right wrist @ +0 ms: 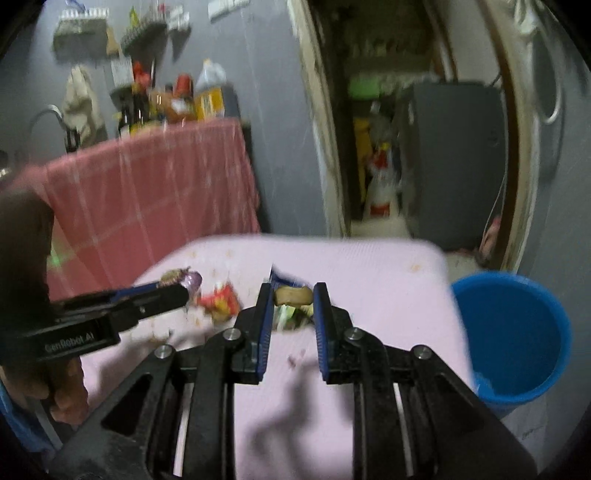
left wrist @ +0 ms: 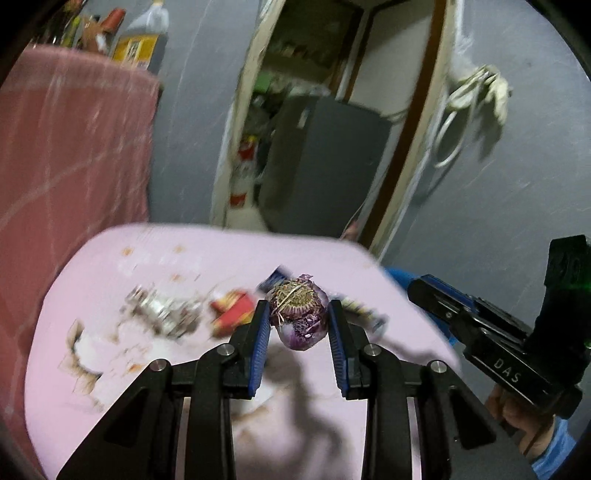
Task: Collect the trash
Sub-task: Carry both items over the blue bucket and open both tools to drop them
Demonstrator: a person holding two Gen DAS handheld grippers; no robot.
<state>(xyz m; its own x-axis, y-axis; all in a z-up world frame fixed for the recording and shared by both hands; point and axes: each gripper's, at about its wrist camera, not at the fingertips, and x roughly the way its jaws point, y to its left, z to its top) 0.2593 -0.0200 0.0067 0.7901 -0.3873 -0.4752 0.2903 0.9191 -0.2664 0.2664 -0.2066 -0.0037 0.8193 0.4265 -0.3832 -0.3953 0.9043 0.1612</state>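
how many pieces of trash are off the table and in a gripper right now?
2. A purple onion sits clamped in the left gripper; a brown scrap with a wrapper is in the right gripper. More litter lies on the pink table, blurred.

We're in a lived-in home kitchen: bottles & jars of sauce and oil (right wrist: 173, 103) crowd a counter draped w/ a pink checked cloth (right wrist: 147, 184), beside a curved metal tap (right wrist: 48, 112). Wire racks (right wrist: 81, 26) hang on the grey wall. Through the doorway, a dark grey fridge-like cabinet (right wrist: 454, 158). Up front, a pale pink stained table (right wrist: 369, 266), w/ a round blue plastic bucket (right wrist: 513, 332) beside it.
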